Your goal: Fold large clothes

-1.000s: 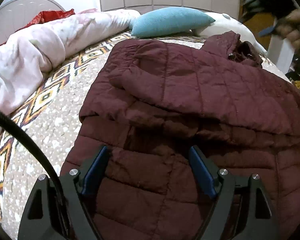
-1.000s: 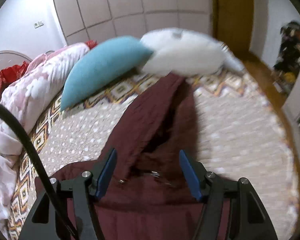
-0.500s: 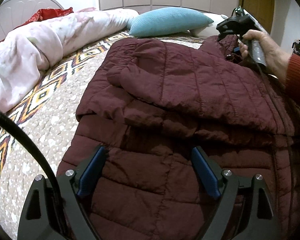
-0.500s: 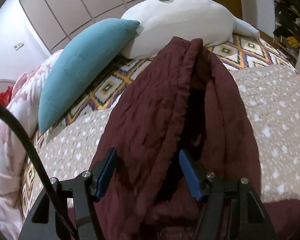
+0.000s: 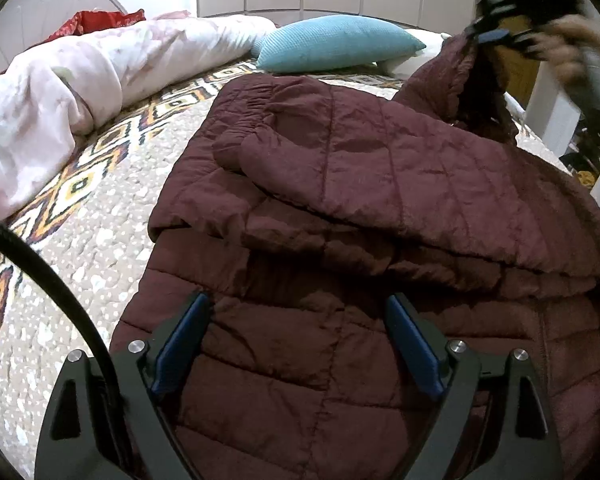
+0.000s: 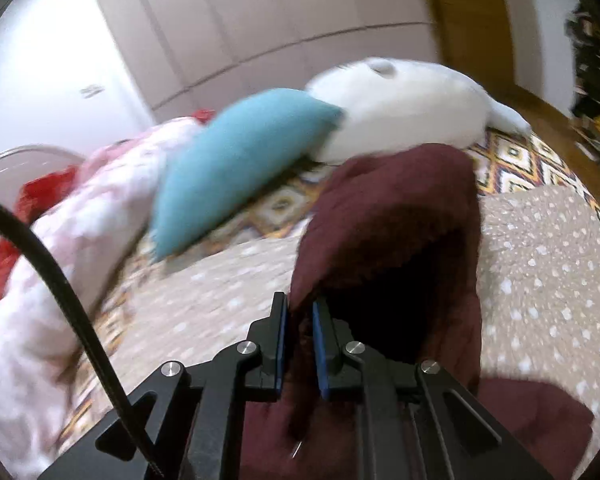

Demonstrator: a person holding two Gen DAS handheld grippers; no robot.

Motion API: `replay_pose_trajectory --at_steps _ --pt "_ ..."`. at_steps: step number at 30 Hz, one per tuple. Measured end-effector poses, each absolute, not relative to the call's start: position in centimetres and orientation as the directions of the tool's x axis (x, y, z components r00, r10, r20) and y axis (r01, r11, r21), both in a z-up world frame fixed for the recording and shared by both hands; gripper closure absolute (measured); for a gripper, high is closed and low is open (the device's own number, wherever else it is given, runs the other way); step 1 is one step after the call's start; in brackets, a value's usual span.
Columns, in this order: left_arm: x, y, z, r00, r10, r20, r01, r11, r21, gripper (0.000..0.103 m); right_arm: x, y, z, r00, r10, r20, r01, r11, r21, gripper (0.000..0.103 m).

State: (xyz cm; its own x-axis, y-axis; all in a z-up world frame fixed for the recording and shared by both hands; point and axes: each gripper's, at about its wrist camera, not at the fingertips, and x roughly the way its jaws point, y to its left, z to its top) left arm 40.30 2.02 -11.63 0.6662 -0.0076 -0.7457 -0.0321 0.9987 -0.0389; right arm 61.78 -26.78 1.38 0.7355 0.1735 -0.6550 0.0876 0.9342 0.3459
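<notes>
On the bed, a maroon quilted jacket lies spread across the patterned beige bedspread, one sleeve folded over its body. Left gripper: held low over the near part of the jacket, its blue-padded jaws spread wide with nothing pinched between them; the quilted fabric lies below the fingers, and whether they touch it cannot be told. Right gripper: jaws closed tightly on the rim of the jacket's hood, which is lifted off the bedspread and hangs open as a dark pocket just beyond the pads. From the left wrist view, the same right gripper appears at upper right, blurred, in a person's hand, with the hood drawn up to a peak beneath it. Background: a teal pillow and a white pillow rest side by side, touching, at the far end of the bed; a crumpled pale pink duvet runs along the left edge, with a red cloth behind it. Panelled wardrobe doors line the far wall.
</notes>
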Motion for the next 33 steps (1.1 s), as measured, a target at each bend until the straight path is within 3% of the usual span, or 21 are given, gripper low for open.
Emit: replay_pose_trajectory --at_steps 4,8,13,15,17,18,25,33 --pt "40.3 2.2 -11.5 0.667 -0.025 -0.744 -0.029 0.998 -0.059 0.014 54.0 -24.5 3.2 0.727 0.294 -0.620 -0.029 0.916 0.400 0.093" --pt "40.2 2.4 -11.5 0.669 -0.033 -0.742 -0.028 0.997 -0.070 0.014 46.6 -21.0 0.2 0.655 0.373 -0.657 -0.101 0.905 0.413 0.095" --pt "40.2 2.3 -11.5 0.668 -0.028 -0.744 -0.028 0.998 -0.064 0.013 44.0 -18.8 -2.7 0.595 0.319 -0.738 -0.126 0.944 0.306 0.095" --pt "40.2 2.2 -11.5 0.665 -0.021 -0.747 -0.027 0.998 -0.053 0.013 45.1 -20.1 -1.2 0.636 0.251 -0.730 -0.083 0.962 0.259 0.087" --pt "40.3 2.0 -11.5 0.661 -0.012 -0.751 -0.024 0.999 -0.037 0.010 47.4 -21.9 0.1 0.671 0.179 -0.720 -0.012 0.973 0.231 0.054" --pt "40.3 1.9 -11.6 0.659 -0.008 -0.752 -0.022 0.999 -0.030 0.010 49.4 -23.2 0.5 0.681 0.138 -0.719 0.035 0.975 0.220 0.051" --pt "40.3 2.0 -11.7 0.660 -0.026 -0.751 -0.011 0.999 -0.044 0.008 62.2 -28.4 -3.3 0.636 0.125 -0.762 0.220 0.917 0.333 0.051" --pt "40.2 2.3 -11.7 0.668 -0.050 -0.742 -0.003 0.998 -0.070 0.006 70.1 -31.4 -8.5 0.634 0.095 -0.767 0.351 0.849 0.395 0.051"
